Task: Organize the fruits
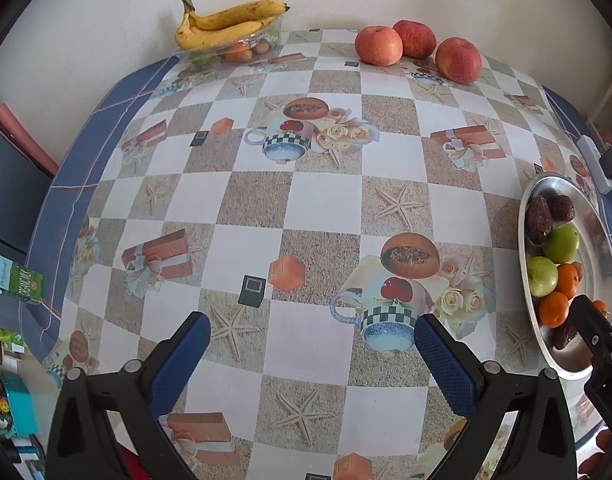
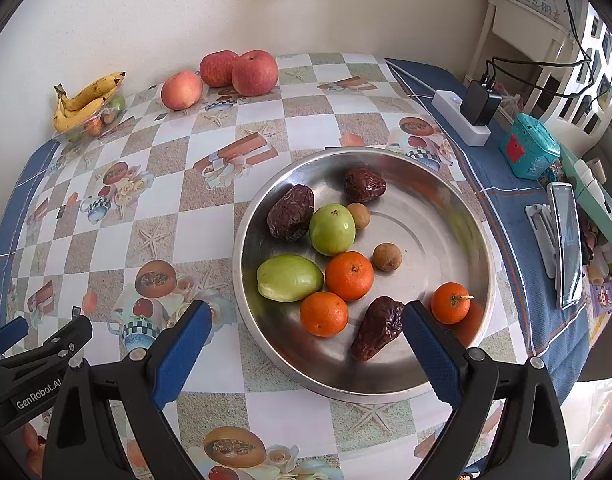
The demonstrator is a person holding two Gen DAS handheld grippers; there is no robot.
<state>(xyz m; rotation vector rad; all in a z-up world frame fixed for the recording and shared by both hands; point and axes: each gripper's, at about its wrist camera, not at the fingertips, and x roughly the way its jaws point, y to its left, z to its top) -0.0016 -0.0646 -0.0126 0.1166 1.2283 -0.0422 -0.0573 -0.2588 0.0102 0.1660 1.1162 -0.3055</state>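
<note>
Right gripper (image 2: 302, 324) spread wide and empty over bowl (image 2: 482, 240), straddling orange (image 2: 324, 314) and date (image 2: 376, 328); closing here risks pinching both or rolling one away.

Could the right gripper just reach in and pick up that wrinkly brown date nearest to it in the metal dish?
Probably yes. The right gripper is open, hovering at the dish's near rim, and the date lies just ahead with nothing on top of it; an orange sits close beside it.

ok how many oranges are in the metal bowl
3. Two sit side by side near the bowl middle, orange and orange; a third orange sits right, near the rim. None seems hidden.
</note>
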